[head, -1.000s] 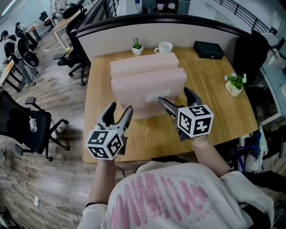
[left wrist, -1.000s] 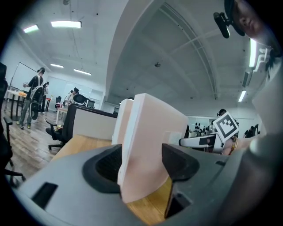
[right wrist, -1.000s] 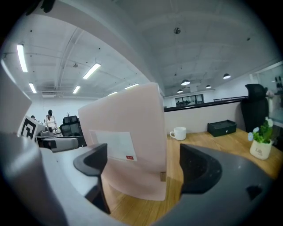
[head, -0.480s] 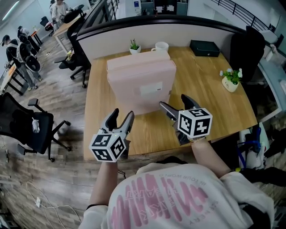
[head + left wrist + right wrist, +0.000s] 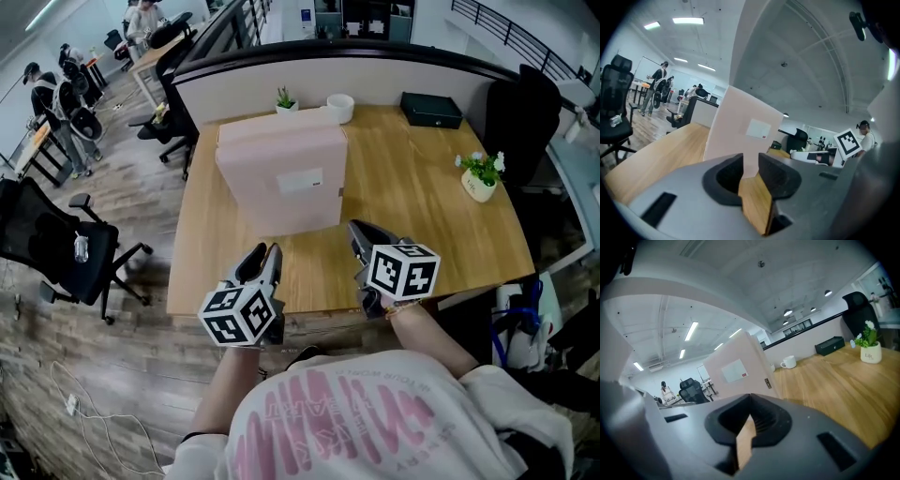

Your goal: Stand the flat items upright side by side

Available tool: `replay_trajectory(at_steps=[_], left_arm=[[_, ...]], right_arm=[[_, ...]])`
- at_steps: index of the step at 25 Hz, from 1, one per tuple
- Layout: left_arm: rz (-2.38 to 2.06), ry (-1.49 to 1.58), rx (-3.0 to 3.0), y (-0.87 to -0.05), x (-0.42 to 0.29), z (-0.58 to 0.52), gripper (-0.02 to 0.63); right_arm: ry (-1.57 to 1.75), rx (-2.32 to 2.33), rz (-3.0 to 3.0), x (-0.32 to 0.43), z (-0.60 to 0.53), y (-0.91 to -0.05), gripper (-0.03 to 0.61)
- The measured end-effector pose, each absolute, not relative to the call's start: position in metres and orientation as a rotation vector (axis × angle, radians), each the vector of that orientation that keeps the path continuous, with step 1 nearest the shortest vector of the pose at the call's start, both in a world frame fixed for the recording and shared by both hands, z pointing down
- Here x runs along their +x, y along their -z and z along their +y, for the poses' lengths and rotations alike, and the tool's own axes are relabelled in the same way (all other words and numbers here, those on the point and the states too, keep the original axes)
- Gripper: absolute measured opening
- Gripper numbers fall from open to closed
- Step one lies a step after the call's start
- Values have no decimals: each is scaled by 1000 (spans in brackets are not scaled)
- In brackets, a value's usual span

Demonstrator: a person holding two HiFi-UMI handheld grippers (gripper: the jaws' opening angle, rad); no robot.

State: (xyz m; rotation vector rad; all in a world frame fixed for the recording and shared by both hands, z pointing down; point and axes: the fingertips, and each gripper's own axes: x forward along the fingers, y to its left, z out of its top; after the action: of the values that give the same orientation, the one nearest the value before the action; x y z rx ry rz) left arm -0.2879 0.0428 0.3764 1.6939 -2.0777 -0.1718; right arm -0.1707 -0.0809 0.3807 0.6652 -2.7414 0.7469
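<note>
Two flat pink boxes are seen standing upright on the wooden table (image 5: 422, 206), toward its 11 o'clock part. The front box (image 5: 281, 183) is set face to face against the rear box (image 5: 272, 128), of which only the top edge shows at 12 o'clock behind it. No lean can be made out in either.

The left gripper (image 5: 264, 251) is held at 7 o'clock of the boxes, near the table's front edge. Its jaws have just been closing and are left a narrow slit apart, with nothing between them. The right gripper (image 5: 361, 230) is held at 5 o'clock of the boxes, its jaws brought fully together on nothing. Neither gripper is touching a box.

The arranging step is judged finished, and the release is taken to be the step in hand. Little is called for next: the grippers should be kept clear of the front box so that the pair is not tipped, and a correction would be needed only if a box were found to lean.
</note>
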Motion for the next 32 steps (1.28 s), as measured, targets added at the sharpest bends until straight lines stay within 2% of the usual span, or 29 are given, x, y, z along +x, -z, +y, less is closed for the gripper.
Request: replay_trajectory(at_steps=[1,3,7,12,23,32], left_arm=[[-2099,185,1671,-374,-283,46,91],[-2125,217,1641,-368,-270,52,47],[-2139,290,1628,-353,-236,63,2],[-2197,326,1627,-337,-201,81,2],[-2262,372,1600,-324,-138,108,2],[-2272,372,1558,-326,-116,119,2]], right_arm=[[-750,647,-2753,-166,-78,-377,-3],[-752,606,-2784,-156,-71,-368,-3],[-718,533,-2856,-132,-53,-345,-3],[-654,482,-2988,-104,-37,-320,-3],[-514,437,-2964,-41,-12,-324,-5],[-511,427,-2942,-20,-4,-333,-5]])
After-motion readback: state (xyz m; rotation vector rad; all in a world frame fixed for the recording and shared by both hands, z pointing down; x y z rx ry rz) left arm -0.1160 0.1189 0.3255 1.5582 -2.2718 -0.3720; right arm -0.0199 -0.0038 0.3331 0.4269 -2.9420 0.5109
